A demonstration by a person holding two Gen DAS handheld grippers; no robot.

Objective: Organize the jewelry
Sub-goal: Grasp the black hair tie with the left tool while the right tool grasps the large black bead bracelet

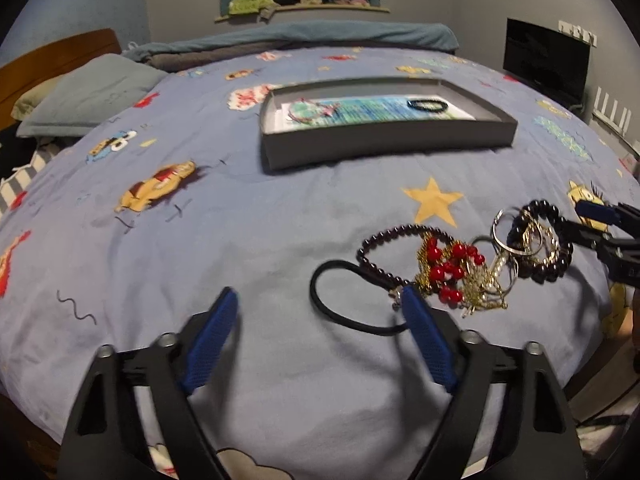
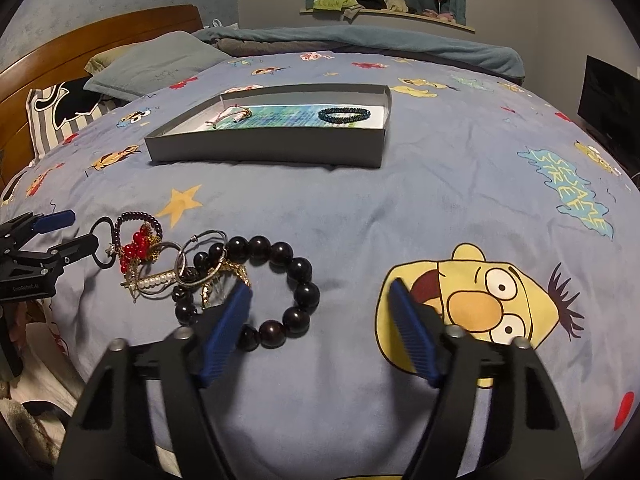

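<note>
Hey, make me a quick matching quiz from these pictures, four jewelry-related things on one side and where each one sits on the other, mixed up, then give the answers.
Things:
1. large dark bead bracelet
2. black cord loop
3. small dark bracelet
4. red bead cluster

Places:
A. right end of the grey tray
B. around the right gripper's left fingertip
C. in the tangled pile on the bedspread
D. between the left gripper's open fingers

Pairs: 1-B, 2-D, 3-A, 4-C

We see a bed (image 2: 400, 208) under a blue cartoon cover. Ahead of our claws on it lies a grey tray (image 2: 264, 148); a tangled jewelry heap (image 2: 224, 276) sits just between them, pillows (image 2: 156, 64) beyond.
</note>
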